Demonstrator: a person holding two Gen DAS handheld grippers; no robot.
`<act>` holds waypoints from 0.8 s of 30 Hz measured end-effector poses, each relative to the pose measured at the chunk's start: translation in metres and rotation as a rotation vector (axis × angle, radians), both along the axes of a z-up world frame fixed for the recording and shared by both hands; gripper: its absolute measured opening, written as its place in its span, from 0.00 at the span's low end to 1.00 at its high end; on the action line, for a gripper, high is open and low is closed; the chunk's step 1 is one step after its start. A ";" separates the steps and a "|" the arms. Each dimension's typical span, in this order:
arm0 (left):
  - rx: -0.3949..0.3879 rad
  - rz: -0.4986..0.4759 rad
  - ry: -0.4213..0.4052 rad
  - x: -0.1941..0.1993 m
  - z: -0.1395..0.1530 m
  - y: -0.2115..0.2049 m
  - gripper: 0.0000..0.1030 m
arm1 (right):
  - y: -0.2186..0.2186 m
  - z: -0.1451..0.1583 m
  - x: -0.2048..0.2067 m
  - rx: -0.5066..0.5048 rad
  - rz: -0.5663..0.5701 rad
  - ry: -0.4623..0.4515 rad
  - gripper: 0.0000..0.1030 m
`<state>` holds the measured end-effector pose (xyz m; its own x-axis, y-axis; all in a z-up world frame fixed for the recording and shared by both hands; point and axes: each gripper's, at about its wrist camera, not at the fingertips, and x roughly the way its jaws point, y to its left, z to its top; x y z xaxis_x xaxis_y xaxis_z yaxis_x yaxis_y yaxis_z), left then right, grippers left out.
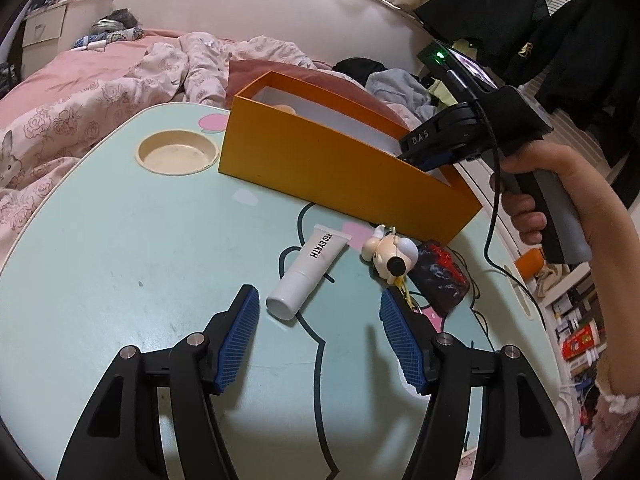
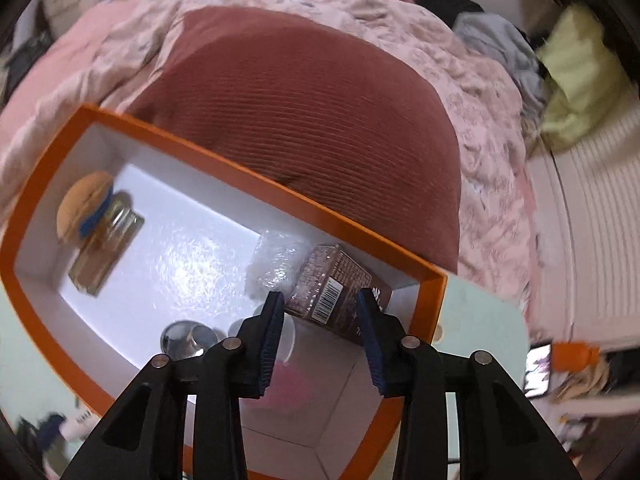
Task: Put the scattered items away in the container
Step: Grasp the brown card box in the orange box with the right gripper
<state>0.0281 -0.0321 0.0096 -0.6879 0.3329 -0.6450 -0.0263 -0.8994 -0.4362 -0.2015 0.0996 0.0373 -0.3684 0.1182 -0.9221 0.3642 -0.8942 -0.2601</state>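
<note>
An orange box [image 1: 328, 160] with a white inside stands at the back of the pale blue table [image 1: 120, 264]. In front of it lie a white tube [image 1: 306, 272], a cream dog keychain [image 1: 390, 254] and a dark red-and-black block [image 1: 440, 280]. My left gripper [image 1: 318, 330] is open, low over the table, just short of the tube. My right gripper [image 2: 320, 320] hangs over the box's right end [image 2: 434, 304], its fingers either side of a brown packet [image 2: 332, 296] that rests inside. The box also holds a glass bottle [image 2: 106, 248], a round puff [image 2: 82, 204], clear wrap [image 2: 276, 260] and a metal knob [image 2: 186, 338].
A round cup recess [image 1: 176, 154] sits in the table at the back left. A pink quilted bed [image 1: 100, 80] and a dark red cushion [image 2: 312, 112] lie behind the table. Shelves with clutter [image 1: 576, 332] stand at the right. A black cable [image 1: 492, 220] trails from the right gripper.
</note>
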 end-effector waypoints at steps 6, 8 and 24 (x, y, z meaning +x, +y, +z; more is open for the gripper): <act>0.013 0.000 0.002 0.000 -0.001 -0.002 0.62 | 0.019 0.015 -0.002 -0.113 -0.049 -0.018 0.27; 0.013 0.000 0.002 -0.001 -0.001 -0.003 0.63 | 0.024 0.019 -0.002 -0.144 -0.068 -0.021 0.25; 0.020 -0.001 0.004 -0.001 -0.001 -0.004 0.63 | 0.065 0.040 0.007 -0.495 -0.175 -0.023 0.19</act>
<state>0.0275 -0.0361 0.0086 -0.6899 0.3464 -0.6356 -0.0286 -0.8905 -0.4542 -0.1948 0.1644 0.0769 -0.3608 -0.2755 -0.8911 0.1986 -0.9562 0.2152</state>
